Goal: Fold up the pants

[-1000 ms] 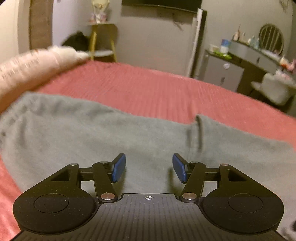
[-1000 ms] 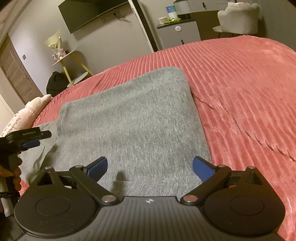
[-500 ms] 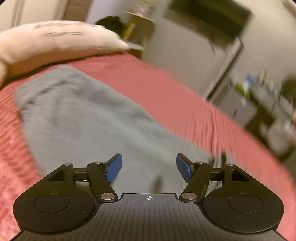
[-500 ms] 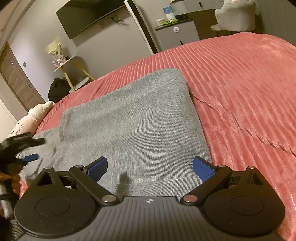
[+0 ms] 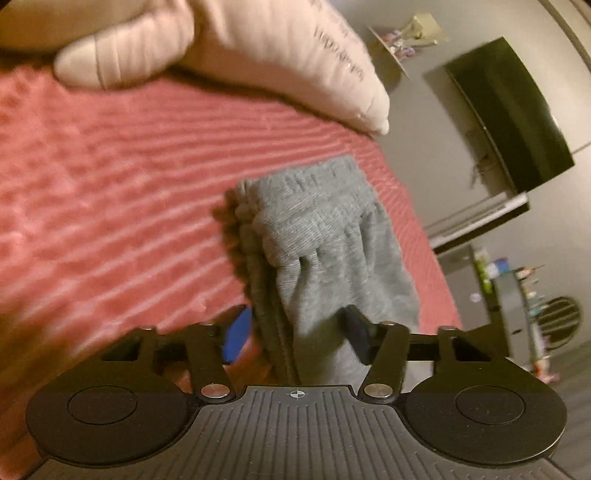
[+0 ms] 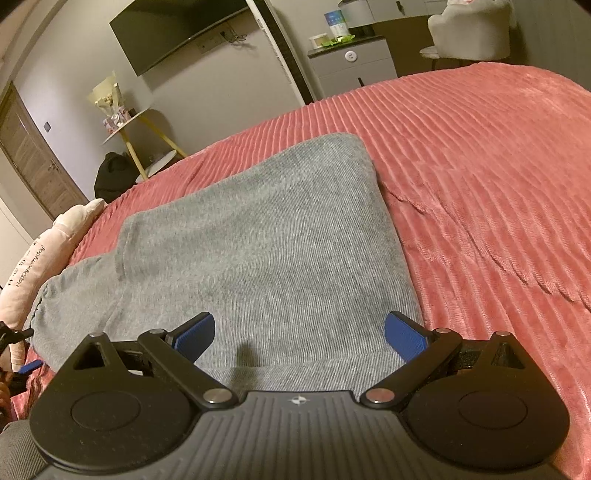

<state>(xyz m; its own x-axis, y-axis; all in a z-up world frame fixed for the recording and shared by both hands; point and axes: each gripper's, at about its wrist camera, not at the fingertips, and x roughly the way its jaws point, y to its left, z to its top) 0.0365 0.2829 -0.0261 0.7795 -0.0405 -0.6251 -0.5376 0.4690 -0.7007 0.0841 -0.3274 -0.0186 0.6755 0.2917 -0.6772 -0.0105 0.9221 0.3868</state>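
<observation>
Grey pants lie folded lengthwise on the red ribbed bedspread. My right gripper hovers open and wide over their near edge, with nothing between its pads. In the left wrist view the bunched elastic waistband end of the pants runs in between the jaws of my left gripper. Those jaws are closing, rolled to one side. The right pad touches the cloth, while a gap still shows at the blue left pad. The left gripper also peeks in at the far left edge of the right wrist view.
A pale pillow with lettering lies just beyond the waistband, also seen as the pillow at left. Past the bed stand a wall TV, a yellow-legged side table and a grey cabinet.
The left gripper swept along the pants to the waistband end and rolled over; its jaws narrowed around the cloth. The right gripper stayed still and open.
</observation>
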